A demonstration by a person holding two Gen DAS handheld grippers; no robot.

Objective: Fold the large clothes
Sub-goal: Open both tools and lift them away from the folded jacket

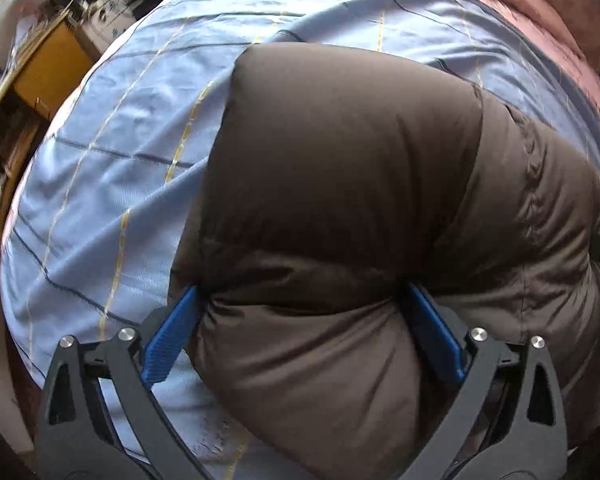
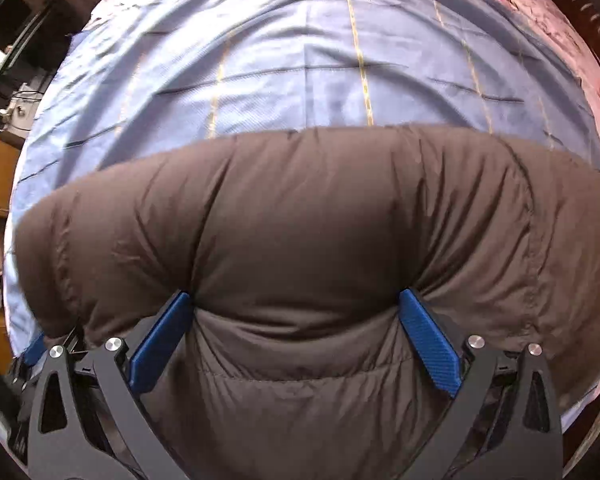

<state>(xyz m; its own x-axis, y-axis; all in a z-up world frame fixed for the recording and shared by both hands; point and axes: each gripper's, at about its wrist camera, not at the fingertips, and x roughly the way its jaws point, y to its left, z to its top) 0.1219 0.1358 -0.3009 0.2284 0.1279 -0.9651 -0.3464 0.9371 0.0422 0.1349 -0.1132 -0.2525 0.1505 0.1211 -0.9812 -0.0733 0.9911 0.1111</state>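
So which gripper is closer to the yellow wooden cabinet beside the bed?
Left. The left gripper grips the brown puffer jacket at its end toward the yellow cabinet; the right gripper grips it farther along, away from that side.

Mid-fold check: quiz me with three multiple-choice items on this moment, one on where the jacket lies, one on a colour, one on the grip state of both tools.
1. The brown puffer jacket lies on:
A. a blue checked sheet
B. a wooden floor
C. a glass table

2. The pads on the fingers are:
A. red
B. blue
C. white

3. The left gripper and right gripper are:
A. both away from the jacket
B. only the left gripping
C. both pinching jacket fabric

Key: 1 A, the blue sheet spreads out beyond the jacket; 2 B, blue pads show in both wrist views; 3 C, padding bunches between each pair of jaws.
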